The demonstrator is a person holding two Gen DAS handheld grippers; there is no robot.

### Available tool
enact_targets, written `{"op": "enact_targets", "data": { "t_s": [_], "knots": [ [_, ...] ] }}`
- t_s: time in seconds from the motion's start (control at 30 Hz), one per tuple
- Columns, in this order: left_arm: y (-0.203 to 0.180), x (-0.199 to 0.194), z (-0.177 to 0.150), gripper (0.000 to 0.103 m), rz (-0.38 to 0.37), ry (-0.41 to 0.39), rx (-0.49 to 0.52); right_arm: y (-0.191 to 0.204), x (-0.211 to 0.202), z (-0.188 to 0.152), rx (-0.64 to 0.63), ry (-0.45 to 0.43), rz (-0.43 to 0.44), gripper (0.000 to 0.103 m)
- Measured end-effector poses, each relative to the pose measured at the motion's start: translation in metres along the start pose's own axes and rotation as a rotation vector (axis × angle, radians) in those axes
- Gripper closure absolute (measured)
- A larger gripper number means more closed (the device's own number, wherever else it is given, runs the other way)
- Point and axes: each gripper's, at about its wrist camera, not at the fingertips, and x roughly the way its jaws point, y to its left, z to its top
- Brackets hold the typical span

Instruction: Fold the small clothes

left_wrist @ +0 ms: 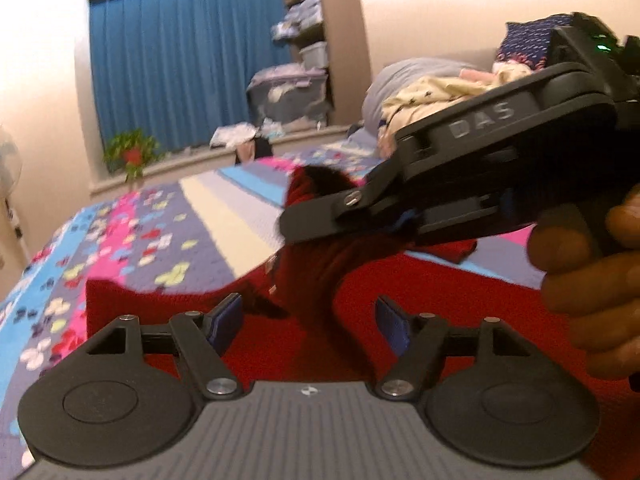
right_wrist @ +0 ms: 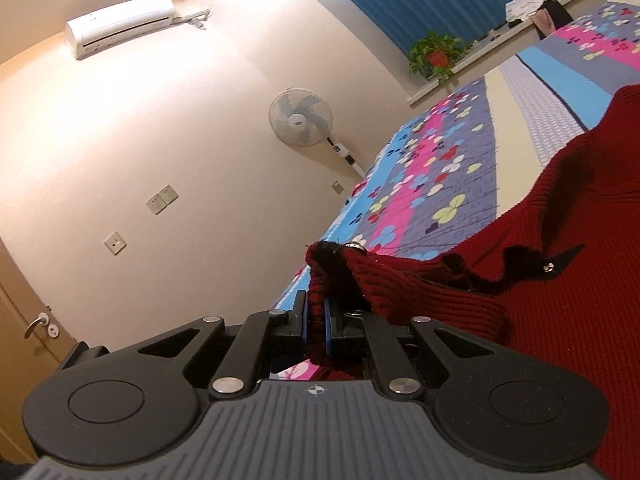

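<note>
A dark red knitted sweater [left_wrist: 420, 280] lies on the patterned bedspread [left_wrist: 132, 240]. My left gripper [left_wrist: 310, 320] is open and empty, its blue pads low over the red knit. My right gripper [right_wrist: 318, 326] is shut on a bunched edge of the sweater [right_wrist: 440, 280] with black trim, and holds it lifted off the bed. In the left wrist view the right gripper [left_wrist: 320, 216] reaches in from the right, above the sweater, with the person's hand [left_wrist: 592, 272] behind it.
The bedspread [right_wrist: 440, 152] stretches away to a windowsill with a potted plant [left_wrist: 130, 152] and blue curtain [left_wrist: 188, 64]. Pillows and bedding [left_wrist: 432, 84] are piled at the bed's right. A standing fan [right_wrist: 301, 118] is by the wall beyond the bed's edge.
</note>
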Motion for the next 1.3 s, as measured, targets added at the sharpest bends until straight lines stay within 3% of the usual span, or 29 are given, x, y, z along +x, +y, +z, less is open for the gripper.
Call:
{"op": "enact_targets", "data": {
  "t_s": [0.03,0.1,0.13,0.2,0.3,0.33,0.37,0.4,0.47,0.53,0.57,0.6,0.63,0.67,0.73,0.8,0.9,1.0,1.03,1.13,1.3],
  "knots": [
    [-0.002,-0.001,0.002,0.03,-0.022,-0.008,0.003,0.001,0.001,0.0,-0.004,0.001,0.005,0.096],
    [-0.01,0.001,0.003,0.063,-0.043,-0.008,0.043,0.001,0.0,0.001,-0.009,0.001,0.006,0.096],
    [-0.013,0.005,0.003,0.088,0.0,0.012,0.083,0.001,0.001,0.001,-0.012,0.001,0.007,0.096],
    [-0.003,0.011,0.003,0.093,0.044,0.047,0.088,0.003,0.0,0.001,-0.03,0.004,0.001,0.096],
    [0.05,0.019,0.009,0.094,0.147,0.119,-0.031,0.003,0.001,0.002,-0.032,0.018,-0.026,0.088],
    [0.075,0.019,0.009,0.094,0.207,0.143,-0.08,0.001,0.001,0.003,-0.031,0.016,-0.057,0.07],
    [0.108,0.017,0.008,0.093,0.305,0.173,-0.153,-0.001,0.0,0.003,-0.031,0.01,-0.092,0.046],
    [0.144,0.011,0.005,0.093,0.412,0.202,-0.244,-0.004,-0.001,0.002,-0.032,-0.009,-0.152,0.04],
    [0.225,-0.013,-0.011,0.093,0.725,0.27,-0.482,-0.012,-0.001,0.003,-0.028,-0.009,-0.249,0.041],
    [0.282,-0.051,-0.033,0.093,1.119,0.295,-0.629,-0.019,0.002,0.003,-0.032,0.007,-0.336,0.042],
    [0.298,-0.067,-0.039,0.095,1.241,0.289,-0.675,-0.021,0.003,0.003,-0.041,0.015,-0.38,0.042],
    [0.309,-0.082,-0.043,0.095,1.32,0.266,-0.729,-0.023,0.005,0.002,-0.056,0.031,-0.424,0.042],
    [0.313,-0.092,-0.044,0.092,1.347,0.235,-0.766,-0.024,0.008,0.0,-0.072,0.049,-0.462,0.042],
    [0.313,-0.096,-0.041,0.077,1.355,0.206,-0.784,-0.026,0.01,-0.002,-0.081,0.063,-0.486,0.042],
    [0.301,-0.087,-0.031,0.052,1.294,0.172,-0.75,-0.03,0.015,-0.006,-0.089,0.099,-0.531,0.042],
    [0.285,-0.064,-0.021,0.05,1.148,0.156,-0.702,-0.034,0.019,-0.012,-0.083,0.131,-0.559,0.042],
    [0.249,-0.025,-0.009,0.05,0.869,0.163,-0.629,-0.039,0.023,-0.018,-0.089,0.167,-0.594,0.043],
    [0.208,0.019,-0.004,0.05,0.544,0.255,-0.539,-0.044,0.026,-0.022,-0.085,0.195,-0.644,0.043],
    [0.192,0.031,-0.004,0.05,0.471,0.296,-0.51,-0.047,0.027,-0.022,-0.077,0.199,-0.664,0.043],
    [0.144,0.052,-0.02,0.05,0.311,0.433,-0.416,-0.055,0.025,-0.015,-0.067,0.188,-0.708,0.043],
    [0.105,0.071,-0.065,0.049,0.245,0.651,-0.384,-0.076,0.005,0.013,-0.049,0.075,-0.806,0.043]
  ]
}}
